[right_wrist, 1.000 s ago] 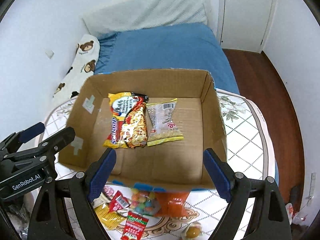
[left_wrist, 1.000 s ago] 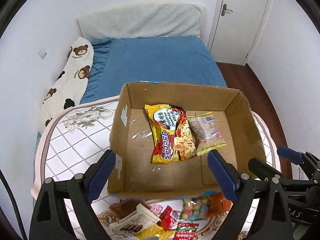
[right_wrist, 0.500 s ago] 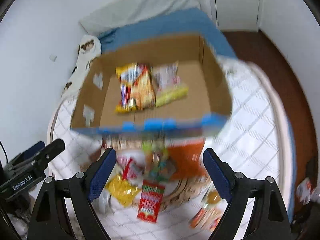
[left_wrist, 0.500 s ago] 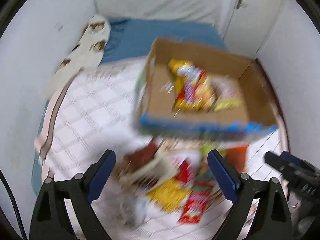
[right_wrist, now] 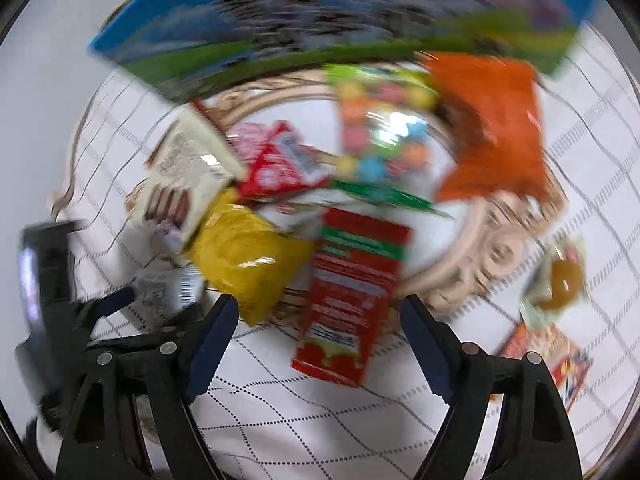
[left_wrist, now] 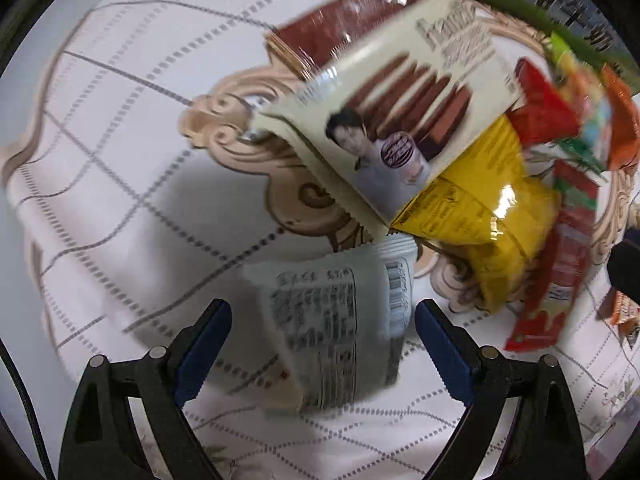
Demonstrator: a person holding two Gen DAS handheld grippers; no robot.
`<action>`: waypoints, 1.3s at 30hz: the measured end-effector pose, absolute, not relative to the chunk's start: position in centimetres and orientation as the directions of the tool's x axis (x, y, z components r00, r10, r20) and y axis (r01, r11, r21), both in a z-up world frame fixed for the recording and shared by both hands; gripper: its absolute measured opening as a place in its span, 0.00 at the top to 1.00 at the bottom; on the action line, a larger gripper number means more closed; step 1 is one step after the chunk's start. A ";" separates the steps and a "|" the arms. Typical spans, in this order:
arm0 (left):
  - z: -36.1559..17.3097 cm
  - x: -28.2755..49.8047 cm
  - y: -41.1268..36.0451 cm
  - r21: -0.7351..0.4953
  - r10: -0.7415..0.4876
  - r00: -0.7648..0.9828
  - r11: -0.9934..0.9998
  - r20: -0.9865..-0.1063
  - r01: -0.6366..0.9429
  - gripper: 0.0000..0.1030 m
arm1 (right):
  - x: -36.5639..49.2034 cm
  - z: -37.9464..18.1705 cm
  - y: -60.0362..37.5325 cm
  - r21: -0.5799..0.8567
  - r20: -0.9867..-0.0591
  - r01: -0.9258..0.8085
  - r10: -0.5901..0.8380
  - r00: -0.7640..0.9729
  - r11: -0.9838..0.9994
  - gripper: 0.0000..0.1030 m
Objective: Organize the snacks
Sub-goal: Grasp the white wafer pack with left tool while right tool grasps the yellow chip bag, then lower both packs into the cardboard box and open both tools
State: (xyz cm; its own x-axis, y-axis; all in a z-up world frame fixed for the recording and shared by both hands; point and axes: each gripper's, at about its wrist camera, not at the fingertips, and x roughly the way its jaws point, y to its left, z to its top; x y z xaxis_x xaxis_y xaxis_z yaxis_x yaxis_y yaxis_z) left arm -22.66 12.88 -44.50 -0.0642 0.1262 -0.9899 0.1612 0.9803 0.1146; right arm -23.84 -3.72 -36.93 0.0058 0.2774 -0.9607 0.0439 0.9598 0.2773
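In the left wrist view the left gripper (left_wrist: 322, 338) points down at the tabletop (left_wrist: 120, 208), which wears a white cloth with a grey grid and tan scrollwork. Its blue fingers (left_wrist: 204, 346) stand apart and are closing, with a pale packet (left_wrist: 332, 320) printed with black text lying flat between them; the pads do not touch it. Just beyond it lies a yellow bag (left_wrist: 492, 216), partly under a cream biscuit pack (left_wrist: 404, 112) showing brown wafers. A dark red-brown packet (left_wrist: 336, 32) sits behind that pack, and a long red packet (left_wrist: 556, 264) lies to the right of the yellow bag.

In the right wrist view, which is blurred, the right gripper (right_wrist: 318, 350) also hangs over the heap, its fingers (right_wrist: 212, 338) apart and closing, with the near end of the long red packet (right_wrist: 352, 292) between them but not pinched. Left of it are the yellow bag (right_wrist: 248, 256) and the cream biscuit pack (right_wrist: 184, 176), and the left gripper (right_wrist: 120, 308) shows at the left edge. Farther off lie a clear bag of coloured candies (right_wrist: 380, 124) and an orange packet (right_wrist: 492, 120). Beyond them stands the cardboard box (right_wrist: 320, 12), its near wall printed blue and green. A small packet with an orange sweet (right_wrist: 560, 276) lies apart on the right.
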 end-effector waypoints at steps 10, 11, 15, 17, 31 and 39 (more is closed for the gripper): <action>-42.8 -24.5 18.7 0.031 0.025 -0.043 0.992 -0.999 -0.125 0.42 | -20.7 -38.7 5.0 0.199 -0.980 -0.307 0.184 -0.074 0.931 0.17; -42.8 -24.6 18.9 0.026 0.019 -0.046 0.990 -0.999 -0.137 0.42 | -20.6 -39.3 6.1 0.189 -0.982 -0.342 0.169 -0.089 0.921 0.17; -43.2 -24.9 19.3 0.033 0.027 -0.047 0.991 -0.999 -0.128 0.42 | -20.5 -41.3 8.3 0.091 -0.994 -0.389 0.060 -0.091 0.917 0.32; -43.2 -24.7 19.1 0.038 0.033 -0.044 0.992 -0.998 -0.122 0.42 | -20.5 -41.4 7.5 0.104 -0.991 -0.309 0.073 -0.110 0.945 0.40; -46.0 -23.1 13.3 -0.040 -0.037 -0.109 0.999 -0.993 0.020 0.23 | -25.5 -40.4 -5.2 0.176 -0.969 0.271 0.216 -0.124 0.946 0.43; -45.3 -23.7 12.8 -0.031 -0.029 -0.100 0.999 -0.995 0.022 0.43 | -27.5 -40.8 -4.0 0.168 -0.969 0.199 0.199 -0.145 0.965 0.30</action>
